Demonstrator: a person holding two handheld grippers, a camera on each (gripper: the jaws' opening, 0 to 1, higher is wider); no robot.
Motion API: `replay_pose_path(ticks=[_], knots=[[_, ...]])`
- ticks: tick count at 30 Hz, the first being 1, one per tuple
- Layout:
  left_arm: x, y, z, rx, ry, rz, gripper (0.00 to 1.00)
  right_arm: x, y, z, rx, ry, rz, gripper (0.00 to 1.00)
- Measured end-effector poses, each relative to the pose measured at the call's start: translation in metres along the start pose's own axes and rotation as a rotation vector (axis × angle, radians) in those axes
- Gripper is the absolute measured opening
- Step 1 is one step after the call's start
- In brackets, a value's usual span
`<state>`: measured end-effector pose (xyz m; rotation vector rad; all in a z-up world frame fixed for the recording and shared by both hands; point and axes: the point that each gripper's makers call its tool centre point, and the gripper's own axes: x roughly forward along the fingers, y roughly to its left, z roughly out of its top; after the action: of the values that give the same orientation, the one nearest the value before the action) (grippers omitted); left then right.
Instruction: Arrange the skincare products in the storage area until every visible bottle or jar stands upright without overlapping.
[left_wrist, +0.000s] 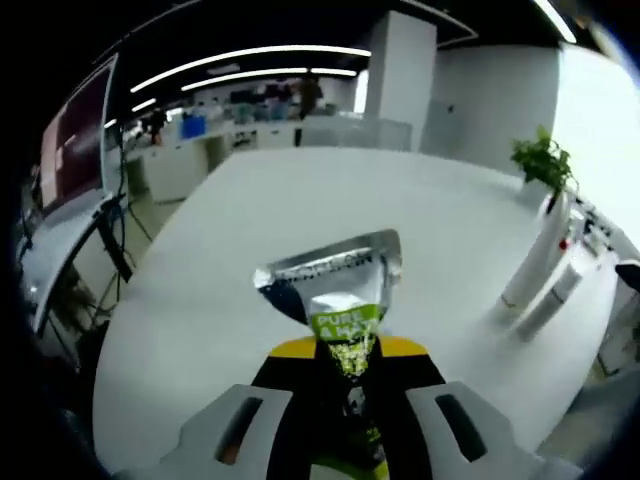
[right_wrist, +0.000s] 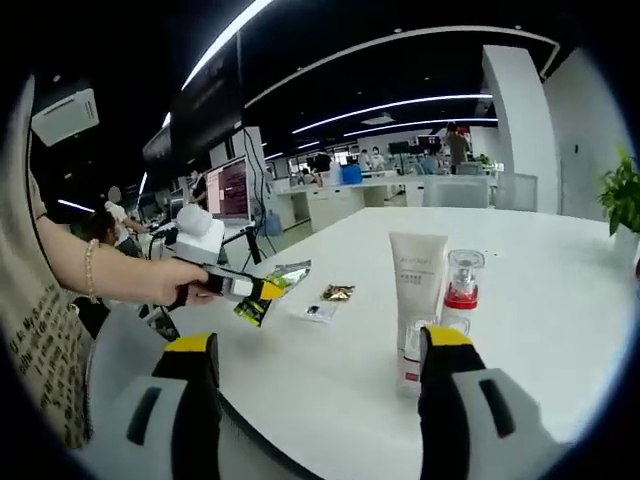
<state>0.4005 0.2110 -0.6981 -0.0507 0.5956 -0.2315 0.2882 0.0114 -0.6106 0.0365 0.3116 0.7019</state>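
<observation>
Sachet (left_wrist: 335, 300), silver with a green label, is pinched between the yellow-tipped jaws of the left gripper (left_wrist: 345, 375) and held clear above the white table (left_wrist: 250, 230); seen from the right gripper view it hangs out to that gripper's left, near two small packets (right_wrist: 328, 300) lying flat on the table. The right gripper (right_wrist: 320, 350) is spread wide and holds nothing, with a white tube (right_wrist: 415, 300) standing on its cap and a red-collared bottle (right_wrist: 462, 285) upright just ahead, between its jaws. A sachet will likely not stand alone, so my advice is to lower it gently beside the tube, without overlap, and release only once it rests steady.
</observation>
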Motion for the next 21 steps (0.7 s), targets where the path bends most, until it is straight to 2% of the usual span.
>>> replay_pose_path(ticks=[7,9,15,18,21], knots=[[-0.021,-0.027,0.013,-0.018,-0.076,-0.068,0.16,0.015,0.018,0.025,0.056,-0.072,0.053,0.78],[-0.029,-0.037,0.018,0.010,-0.098,-0.090,0.16,0.019,0.025,0.031,0.069,-0.084,0.080,0.78],[-0.055,-0.066,0.039,0.092,-0.179,-0.169,0.16,0.030,0.039,0.052,0.179,-0.145,0.151,0.76],[-0.073,-0.083,0.055,0.128,-0.239,-0.217,0.16,0.037,0.042,0.055,0.189,-0.154,0.184,0.76],[-0.087,-0.094,0.065,0.172,-0.274,-0.251,0.16,0.046,0.038,0.057,0.221,-0.159,0.190,0.74]])
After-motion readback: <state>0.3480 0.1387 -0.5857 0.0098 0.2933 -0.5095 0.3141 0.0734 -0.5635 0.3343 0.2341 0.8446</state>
